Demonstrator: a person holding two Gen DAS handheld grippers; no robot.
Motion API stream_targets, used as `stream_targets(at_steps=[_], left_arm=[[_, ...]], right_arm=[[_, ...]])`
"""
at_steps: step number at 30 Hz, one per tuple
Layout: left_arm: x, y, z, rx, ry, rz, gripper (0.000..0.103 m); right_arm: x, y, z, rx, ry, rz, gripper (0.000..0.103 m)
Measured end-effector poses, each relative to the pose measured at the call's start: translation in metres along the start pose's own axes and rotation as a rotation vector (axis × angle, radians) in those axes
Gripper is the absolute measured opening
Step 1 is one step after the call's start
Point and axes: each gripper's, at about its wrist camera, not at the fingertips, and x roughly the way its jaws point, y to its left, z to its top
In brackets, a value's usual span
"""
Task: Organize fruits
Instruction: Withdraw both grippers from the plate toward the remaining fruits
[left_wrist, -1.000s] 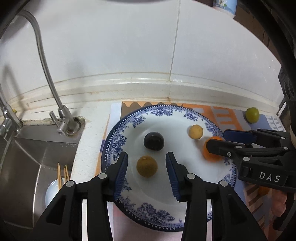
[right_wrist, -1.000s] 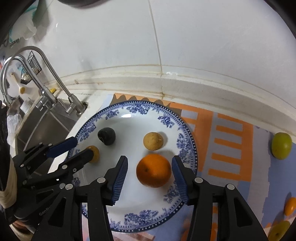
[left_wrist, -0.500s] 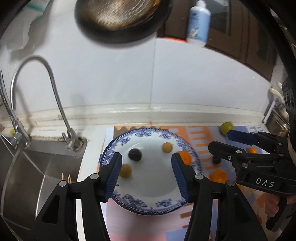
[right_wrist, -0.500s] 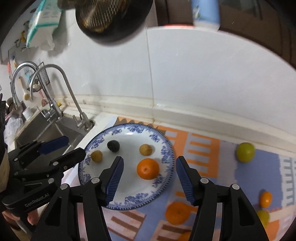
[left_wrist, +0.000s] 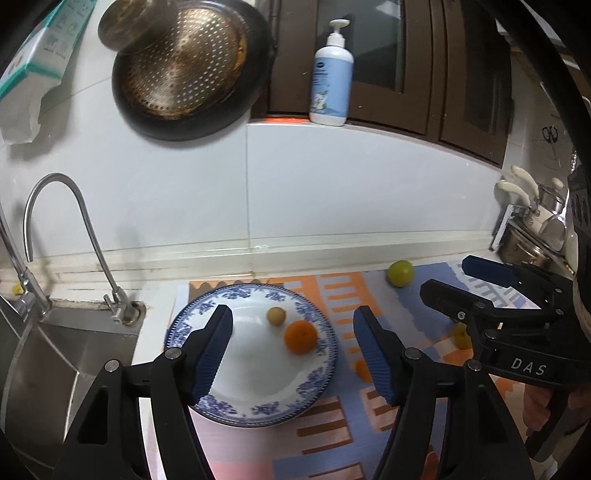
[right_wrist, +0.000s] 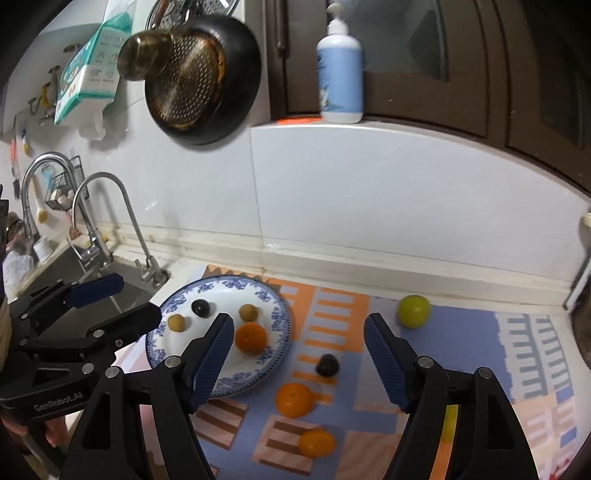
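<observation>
The round white plate with the blue floral rim is sitting on the counter just below and ahead of both grippers, carrying four fruits: a big orange, a tan round fruit, a dark plum-like fruit and a yellow-brown one. More fruit is lying loose on the orange-and-blue patterned mat to the right of the plate: a green round fruit far ahead near the wall, a dark one, an orange and a smaller orange nearer the right gripper.

Both tools are holding nothing. The right gripper's jaws have just been opening and are standing wide, w/ only air between the pads. The left gripper is doing the same, about half spread, framing the plate from above.

Risks: round fruit is liable to roll if a pad nudges it off-centre, esp. on the mat, which looks flat w/ no lip. The plate is sitting right by the steel sink on the left gripper's left, so a sideways knock could push it or a fruit over that edge. The two grippers are working near each other, so crossing paths could mean a clash.

Open room is lying to the right over the mat; the wall is closing off the far side. Something yellow is showing behind the right gripper's right finger, probably another fruit, but it is mostly hidden.
</observation>
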Motion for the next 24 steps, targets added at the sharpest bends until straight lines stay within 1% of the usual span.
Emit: stream_targets(at_steps=[4, 9, 13, 20, 24], left_arm=[[-0.004, -0.014, -0.004, 0.019, 0.001, -0.024, 0.071], [-0.004, -0.03, -0.01, 0.045, 0.006, -0.037, 0.072], [-0.001, -0.043, -0.015, 0.067, 0.015, -0.055, 0.072], [0.006, -0.069, -0.026, 0.132, 0.005, -0.079, 0.072], [0.011, -0.081, -0.032, 0.141, 0.01, -0.109, 0.072]], right_arm=[[-0.014, -0.01, -0.007, 0.005, -0.022, -0.036, 0.073], [-0.03, -0.023, -0.018, 0.03, -0.042, -0.073, 0.073], [-0.038, -0.032, -0.029, 0.026, -0.034, -0.11, 0.073], [-0.046, -0.055, -0.045, 0.04, -0.008, -0.179, 0.073], [-0.048, -0.069, -0.054, 0.053, 0.009, -0.208, 0.073]])
